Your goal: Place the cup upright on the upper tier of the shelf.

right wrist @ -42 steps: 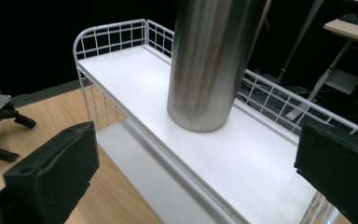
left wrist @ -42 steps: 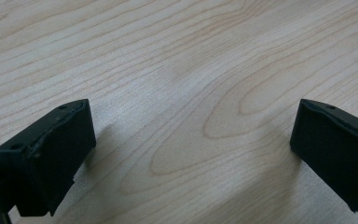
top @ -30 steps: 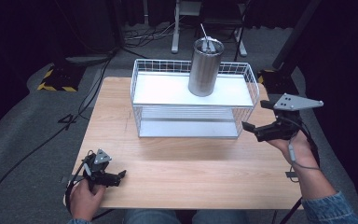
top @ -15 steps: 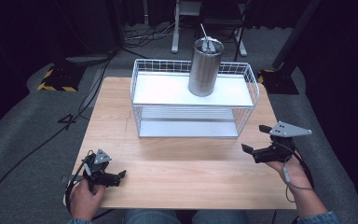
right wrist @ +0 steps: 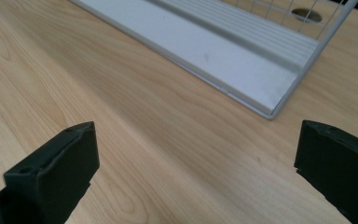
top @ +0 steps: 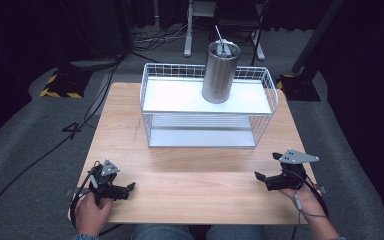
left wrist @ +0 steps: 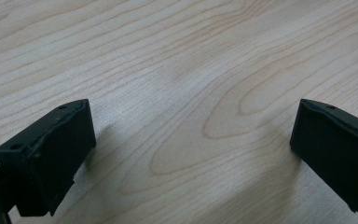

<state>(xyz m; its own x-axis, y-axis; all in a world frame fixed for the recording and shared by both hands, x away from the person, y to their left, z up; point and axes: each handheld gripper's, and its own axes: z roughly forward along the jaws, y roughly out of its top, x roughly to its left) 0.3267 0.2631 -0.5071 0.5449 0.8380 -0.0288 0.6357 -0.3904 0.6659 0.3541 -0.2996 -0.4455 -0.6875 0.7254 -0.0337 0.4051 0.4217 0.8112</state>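
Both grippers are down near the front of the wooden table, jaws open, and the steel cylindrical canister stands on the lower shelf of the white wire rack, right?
Not quite: the steel cylindrical canister stands on the top shelf of the white wire rack, as the high view shows. The left gripper and right gripper are indeed low, jaws open.

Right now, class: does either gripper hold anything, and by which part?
Nothing is held. The left gripper and right gripper are both open, with bare table between their fingers.
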